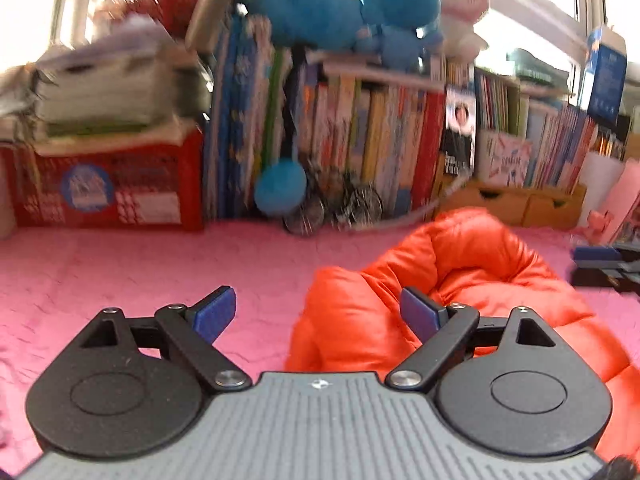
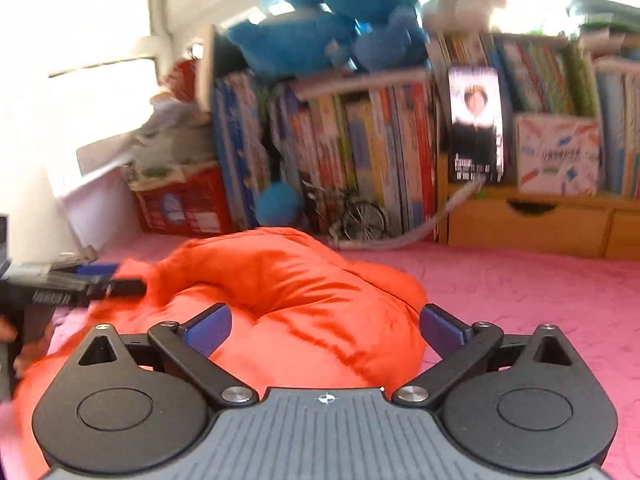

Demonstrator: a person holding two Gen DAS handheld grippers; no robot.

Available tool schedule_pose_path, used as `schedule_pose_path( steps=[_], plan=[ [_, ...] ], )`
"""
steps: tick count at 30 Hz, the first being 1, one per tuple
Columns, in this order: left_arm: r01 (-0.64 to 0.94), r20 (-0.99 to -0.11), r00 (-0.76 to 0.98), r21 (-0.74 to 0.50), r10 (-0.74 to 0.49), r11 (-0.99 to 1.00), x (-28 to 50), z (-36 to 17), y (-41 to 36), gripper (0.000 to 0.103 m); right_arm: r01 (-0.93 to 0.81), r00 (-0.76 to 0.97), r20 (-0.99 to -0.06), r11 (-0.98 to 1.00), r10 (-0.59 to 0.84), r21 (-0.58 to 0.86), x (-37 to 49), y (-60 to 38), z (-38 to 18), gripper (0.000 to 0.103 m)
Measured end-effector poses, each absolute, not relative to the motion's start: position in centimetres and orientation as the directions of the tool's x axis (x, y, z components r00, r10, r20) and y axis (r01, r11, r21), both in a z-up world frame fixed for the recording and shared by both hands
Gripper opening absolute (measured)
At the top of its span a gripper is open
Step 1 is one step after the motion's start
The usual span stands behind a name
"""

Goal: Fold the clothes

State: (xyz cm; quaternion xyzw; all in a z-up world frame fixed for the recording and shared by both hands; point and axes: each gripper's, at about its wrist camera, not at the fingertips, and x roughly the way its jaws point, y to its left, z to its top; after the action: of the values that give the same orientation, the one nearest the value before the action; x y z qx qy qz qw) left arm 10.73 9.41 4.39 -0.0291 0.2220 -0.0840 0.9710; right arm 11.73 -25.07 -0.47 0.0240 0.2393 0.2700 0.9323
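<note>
The orange padded jacket [image 1: 460,280] lies bunched in a puffy heap on the pink bedspread [image 1: 140,272]. In the left wrist view the heap occupies the lower right; in the right wrist view it sits at centre and lower left, directly ahead of the camera.

Left tongs [image 1: 318,314]: jaws spread wide, nothing pinched. The left blue pad stands over bare bedspread; the right blue pad stands in front of the jacket fabric. Whether that pad touches the fabric cannot be told.

Right tongs [image 2: 325,330]: jaws spread wide, nothing pinched. The jacket fills the gap between the two blue pads, but neither pad presses on it. The right pad sits at the jacket's right edge, where fabric meets bedspread.

In the right wrist view, the left tongs appear at the left border, blurred, beside the jacket's far left side.

Behind the bed: a row of upright books [image 1: 360,140], a red box [image 1: 104,188] bearing stacked papers, blue plush toys [image 1: 340,4] and a white plush toy [image 1: 464,0] on top of the books. Both views are motion-blurred
</note>
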Motion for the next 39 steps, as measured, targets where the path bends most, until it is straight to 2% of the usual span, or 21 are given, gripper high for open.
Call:
schedule_pose_path(
  steps=[4, 12, 15, 19, 23, 26, 29, 35, 39],
  plan=[
    [0.154, -0.41, 0.897, -0.063, -0.167, 0.986, 8.4, 5.0, 9.1, 0.09, -0.554, 0.713, -0.425, 0.82, 0.558, 0.148, 7.1, -26.0, 0.5, 0.103],
    [0.235, -0.431, 0.885, 0.088, -0.176, 0.968, 3.5, 3.4, 5.6, 0.09, -0.584, 0.696, -0.472, 0.809, 0.541, 0.066, -0.9, -25.2, -0.9, 0.103],
    [0.249, -0.452, 0.872, 0.077, -0.189, 0.966, 2.6, 2.6, 5.2, 0.09, -0.581, 0.702, -0.472, 0.812, 0.534, 0.055, -3.7, -24.7, -1.8, 0.103],
    [0.265, -0.478, 0.851, 0.031, -0.218, 0.964, 2.2, 1.7, 4.8, 0.09, -0.513, 0.766, -0.452, 0.859, 0.457, 0.0, -6.5, -23.2, -3.2, 0.103],
    [0.269, -0.484, 0.848, 0.041, -0.217, 0.962, 2.2, 1.4, 4.3, 0.09, -0.382, 0.833, -0.434, 0.924, 0.344, -0.002, -5.9, -21.8, -3.8, 0.103],
    [0.259, -0.467, 0.862, 0.069, -0.199, 0.963, 1.9, 1.8, 4.6, 0.09, -0.297, 0.831, -0.496, 0.955, 0.251, -0.016, -4.2, -21.2, -4.4, 0.101],
    [0.236, -0.449, 0.875, 0.068, -0.182, 0.969, 1.7, 2.4, 6.0, 0.09, -0.27, 0.816, -0.537, 0.963, 0.215, -0.025, -4.1, -21.9, -5.0, 0.101],
    [0.224, -0.399, 0.901, 0.094, -0.17, 0.97, 2.7, 3.9, 5.9, 0.09, -0.27, 0.805, -0.535, 0.961, 0.257, 0.056, -4.5, -22.0, -5.8, 0.101],
    [0.259, -0.368, 0.904, 0.072, -0.216, 0.963, 4.2, 5.3, 4.2, 0.09, -0.256, 0.806, -0.52, 0.959, 0.283, 0.125, -2.9, -20.4, -5.8, 0.099]
  ],
)
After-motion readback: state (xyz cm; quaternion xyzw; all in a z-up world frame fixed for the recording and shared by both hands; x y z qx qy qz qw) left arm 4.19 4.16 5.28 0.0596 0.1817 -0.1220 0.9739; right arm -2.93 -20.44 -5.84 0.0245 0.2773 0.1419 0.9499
